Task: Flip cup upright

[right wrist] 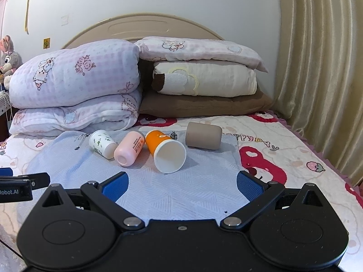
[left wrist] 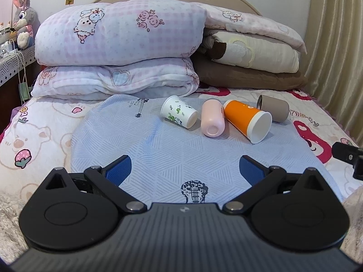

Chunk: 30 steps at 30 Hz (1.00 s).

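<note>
So four cups are lying on their sides in a row across the blue mat point(left wrist: 158, 149) on the bed point(left wrist: 45, 122), toward the headboard end: white leafy cup point(left wrist: 179, 111), pink cup point(left wrist: 212, 117), orange cup point(left wrist: 248, 120), taupe cup point(left wrist: 273, 108). Left gripper point(left wrist: 185, 170) and right gripper point(right wrist: 182, 184) both hover near the mat's front edge, jaws wide apart, holding nothing

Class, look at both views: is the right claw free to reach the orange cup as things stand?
Probably yes. The right claw is open and empty, and only bare blue mat lies between it and the orange cup, whose open mouth faces it. The pink bottle lies close on the cup's left.
</note>
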Each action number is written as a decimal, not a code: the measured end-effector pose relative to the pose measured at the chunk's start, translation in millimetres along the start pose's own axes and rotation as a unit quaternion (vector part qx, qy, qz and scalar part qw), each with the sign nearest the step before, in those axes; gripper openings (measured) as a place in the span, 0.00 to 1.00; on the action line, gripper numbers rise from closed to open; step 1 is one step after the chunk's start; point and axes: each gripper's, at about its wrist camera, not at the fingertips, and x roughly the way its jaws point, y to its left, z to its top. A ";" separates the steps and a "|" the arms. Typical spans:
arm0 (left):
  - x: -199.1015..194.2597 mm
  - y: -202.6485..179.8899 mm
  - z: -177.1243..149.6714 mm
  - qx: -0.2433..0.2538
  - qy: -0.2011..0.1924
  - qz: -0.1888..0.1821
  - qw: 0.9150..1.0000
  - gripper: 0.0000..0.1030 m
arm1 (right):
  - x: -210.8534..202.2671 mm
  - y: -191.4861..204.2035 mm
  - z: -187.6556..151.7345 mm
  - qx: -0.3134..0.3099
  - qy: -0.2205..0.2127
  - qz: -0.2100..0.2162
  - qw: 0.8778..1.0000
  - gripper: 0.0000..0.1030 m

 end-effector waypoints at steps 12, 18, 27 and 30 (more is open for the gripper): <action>-0.2 0.9 -0.4 -0.005 0.003 -0.003 1.000 1.00 | 0.0 2.5 0.9 -0.002 0.001 0.001 1.000 1.00; -0.2 0.6 -1.0 -0.005 0.003 -0.003 1.000 1.00 | -0.1 1.7 0.9 -0.002 0.001 0.003 1.000 1.00; 2.5 -8.9 18.7 0.064 0.003 -0.019 0.998 1.00 | 0.0 -3.1 8.6 -0.032 -0.005 0.046 0.998 1.00; 11.7 -16.8 37.5 0.141 0.017 -0.037 0.989 1.00 | 3.3 -11.3 19.9 -0.060 -0.008 0.086 0.994 1.00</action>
